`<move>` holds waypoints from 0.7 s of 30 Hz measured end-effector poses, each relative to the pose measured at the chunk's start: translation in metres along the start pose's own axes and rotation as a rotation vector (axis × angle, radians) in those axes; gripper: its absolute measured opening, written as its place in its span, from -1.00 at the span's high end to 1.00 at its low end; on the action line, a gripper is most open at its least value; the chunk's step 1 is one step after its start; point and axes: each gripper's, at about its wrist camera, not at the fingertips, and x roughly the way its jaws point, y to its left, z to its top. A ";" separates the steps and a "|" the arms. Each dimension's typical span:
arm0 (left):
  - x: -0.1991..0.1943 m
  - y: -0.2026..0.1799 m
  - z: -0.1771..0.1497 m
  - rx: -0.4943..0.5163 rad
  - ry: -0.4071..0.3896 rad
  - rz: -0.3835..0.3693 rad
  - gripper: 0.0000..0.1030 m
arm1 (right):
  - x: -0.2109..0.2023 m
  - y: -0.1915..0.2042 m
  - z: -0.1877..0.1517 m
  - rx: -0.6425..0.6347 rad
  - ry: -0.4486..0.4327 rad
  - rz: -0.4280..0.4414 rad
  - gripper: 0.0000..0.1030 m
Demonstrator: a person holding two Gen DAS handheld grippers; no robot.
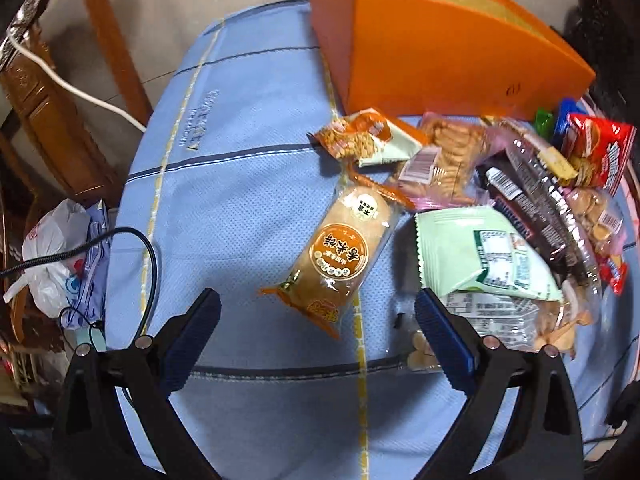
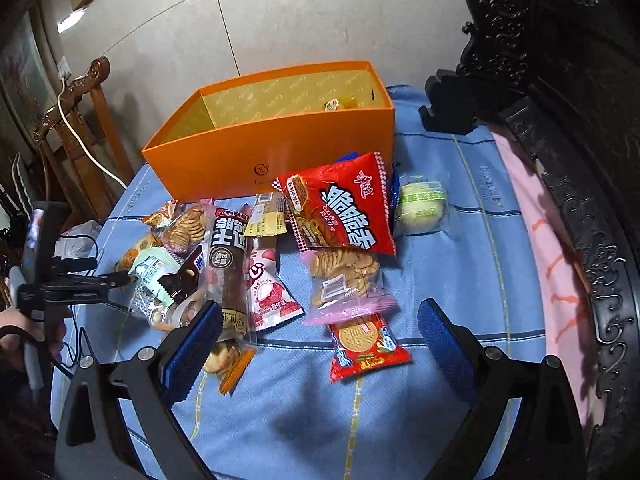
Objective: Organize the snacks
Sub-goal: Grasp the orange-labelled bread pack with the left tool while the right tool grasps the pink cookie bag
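Note:
A heap of snack packets lies on the blue tablecloth (image 1: 248,184) in front of an open orange box (image 2: 280,152). The box holds a few small items (image 2: 340,102). My left gripper (image 1: 318,296) is open and points down. The lower end of an orange bread pack (image 1: 340,256) lies between its fingers, untouched. A pale green packet (image 1: 480,256) lies by its right finger. My right gripper (image 2: 320,308) is open wide above a pink biscuit bag (image 2: 344,276) and a small red biscuit packet (image 2: 366,344). It grips neither of them. The left gripper (image 2: 120,278), held by a hand, shows at the heap's left side.
A big red packet (image 2: 340,208) and a round green cake (image 2: 422,204) lie near the box. A wooden chair (image 1: 48,92) with a white cable and a plastic bag (image 1: 56,248) stand left of the table. Dark carved furniture (image 2: 560,80) and pink cloth (image 2: 552,264) line the right edge.

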 end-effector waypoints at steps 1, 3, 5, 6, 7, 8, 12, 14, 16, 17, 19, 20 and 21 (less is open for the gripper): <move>0.003 0.001 0.003 0.001 0.001 -0.002 -0.85 | -0.003 -0.001 -0.001 0.007 -0.001 0.008 -0.91; 0.013 0.001 0.006 0.018 0.004 0.010 -0.85 | -0.006 -0.004 -0.003 0.018 0.004 0.020 -0.91; 0.024 0.003 0.009 0.022 0.021 0.015 -0.85 | -0.008 -0.006 -0.005 0.025 0.022 0.019 -0.91; 0.027 0.004 0.011 0.019 0.024 0.014 -0.85 | -0.008 -0.007 -0.007 0.029 0.040 0.016 -0.91; 0.031 0.005 0.013 0.011 0.027 0.012 -0.85 | -0.008 -0.009 -0.008 0.033 0.054 0.008 -0.91; 0.035 0.006 0.014 0.003 0.033 0.000 -0.85 | -0.008 -0.010 -0.009 0.036 0.058 -0.001 -0.91; 0.042 0.010 0.019 -0.020 0.047 -0.019 -0.80 | -0.006 -0.017 -0.014 0.061 0.068 -0.024 -0.91; 0.036 0.012 0.019 -0.018 0.007 -0.039 0.20 | -0.001 -0.021 -0.015 0.073 0.079 -0.033 -0.72; 0.030 0.014 0.020 -0.022 0.013 -0.032 0.31 | 0.008 -0.028 -0.015 0.098 0.111 -0.029 -0.32; 0.030 0.017 0.020 -0.052 0.023 -0.044 0.31 | 0.015 -0.032 -0.015 0.119 0.133 -0.019 -0.14; 0.026 0.024 0.015 -0.105 0.022 -0.086 0.32 | 0.026 -0.038 -0.015 0.148 0.164 -0.018 0.19; 0.024 0.025 0.011 -0.120 0.023 -0.108 0.32 | 0.032 -0.038 -0.015 0.150 0.174 -0.020 0.19; 0.021 0.024 0.007 -0.124 0.020 -0.121 0.32 | 0.036 -0.037 -0.014 0.141 0.179 -0.024 0.19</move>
